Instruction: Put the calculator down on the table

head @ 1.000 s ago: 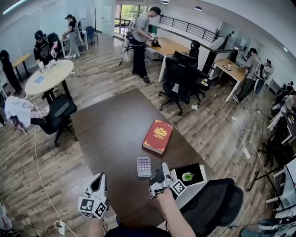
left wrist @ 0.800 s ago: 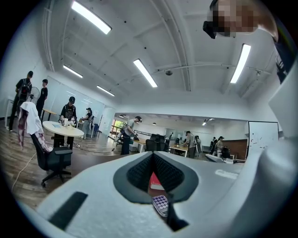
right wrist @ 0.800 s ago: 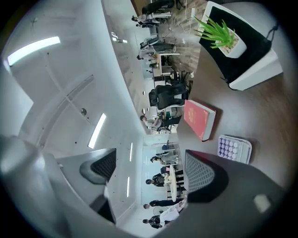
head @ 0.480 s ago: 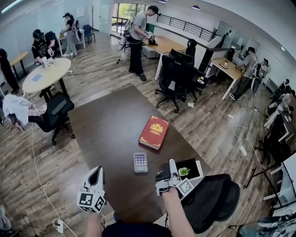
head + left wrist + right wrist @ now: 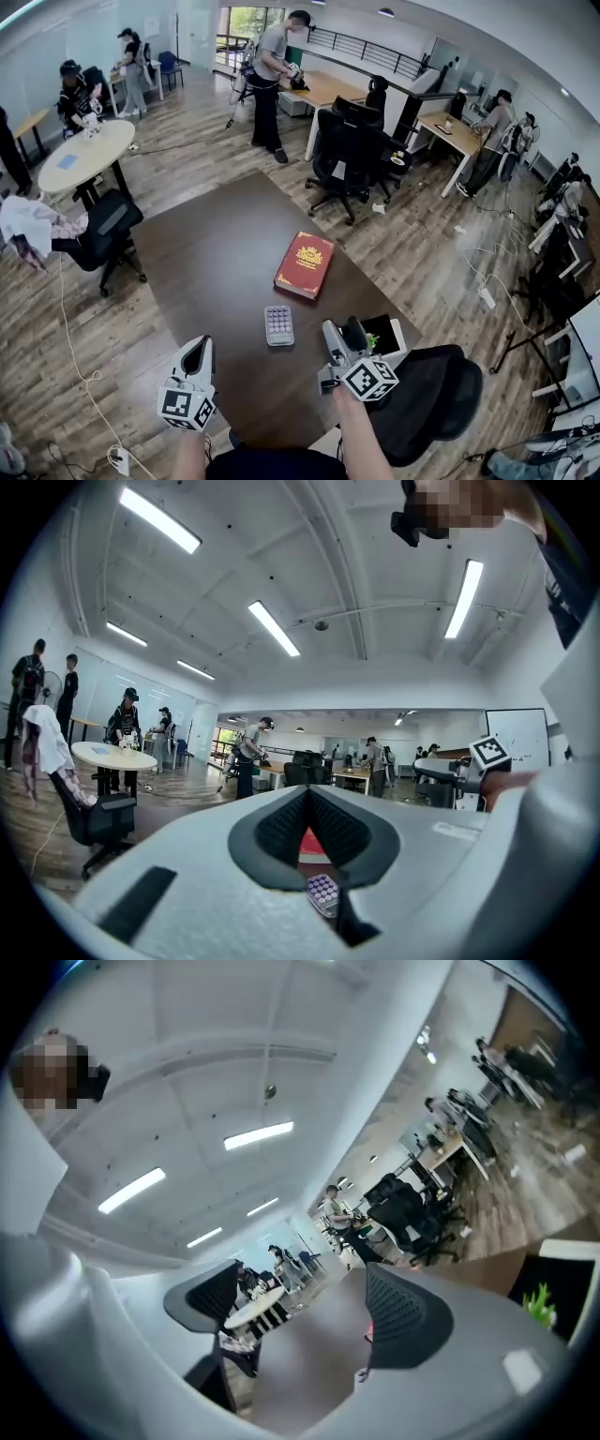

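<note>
The grey calculator (image 5: 278, 324) lies flat on the dark brown table (image 5: 216, 262), near its front edge. It also shows low between the left jaws as the calculator (image 5: 322, 892). My right gripper (image 5: 343, 336) hovers just right of it, not touching. In the right gripper view that gripper (image 5: 300, 1288) stands open; its jaws have just been closing a little, with nothing between them. My left gripper (image 5: 198, 351) hangs at the front left, apart from the calculator. There the left gripper (image 5: 307, 794) has its pad tips meeting, shut and empty.
A red book (image 5: 305, 264) lies beyond the calculator. A tablet showing a plant (image 5: 386, 330) rests at the table's near right corner. A black office chair (image 5: 436, 398) stands right of me. More chairs, desks and several people fill the room behind.
My right gripper has risen and rolled, so its marker cube now faces the head camera. The calculator stays flat on the table. The left gripper has hardly moved.
</note>
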